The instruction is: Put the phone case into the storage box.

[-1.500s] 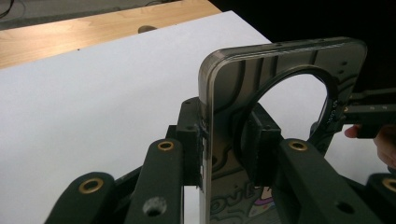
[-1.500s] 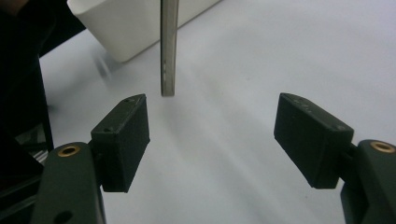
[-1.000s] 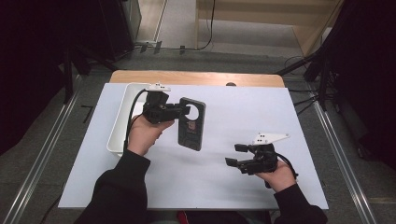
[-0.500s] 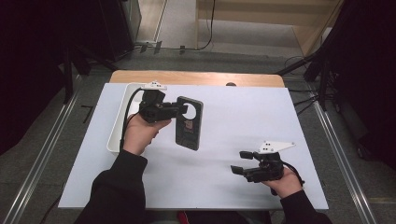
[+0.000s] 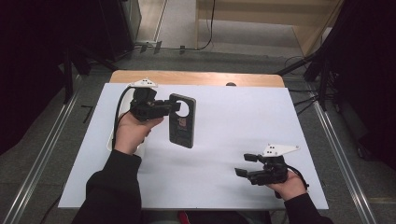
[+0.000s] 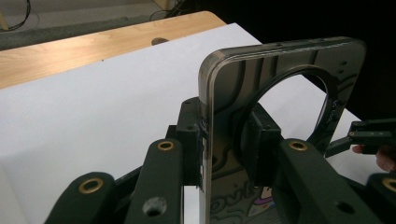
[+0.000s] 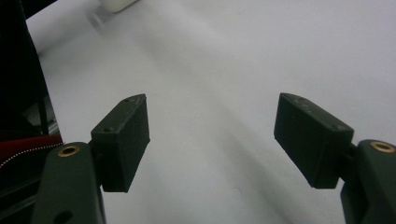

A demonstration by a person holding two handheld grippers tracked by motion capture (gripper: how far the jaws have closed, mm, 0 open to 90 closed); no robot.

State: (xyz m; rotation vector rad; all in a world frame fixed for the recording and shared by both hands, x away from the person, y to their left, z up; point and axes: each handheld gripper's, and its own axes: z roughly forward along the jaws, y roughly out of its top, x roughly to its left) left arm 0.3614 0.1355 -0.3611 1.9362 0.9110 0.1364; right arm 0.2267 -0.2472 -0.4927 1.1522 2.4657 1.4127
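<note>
White sheet [image 5: 224,140] covers the wooden surface [image 5: 196,77]; dark floor and cables beyond. Left tongs [image 5: 173,106] pinch a black phone case [image 5: 181,121] by its long edge, held off the sheet near the left-centre; right tongs [image 5: 243,164] spread, nothing between, low at front right. Step, prob.: case lifted and presented, right side waiting. Next move likely needs right tongs brought over to the case's free edge w/o knocking it loose. Left gripper view shows pads [image 6: 259,140] clamped either side of the case wall [image 6: 219,116] and its big round cutout; high view gives layout and white tray [image 5: 112,140] behind the left hand.
</note>
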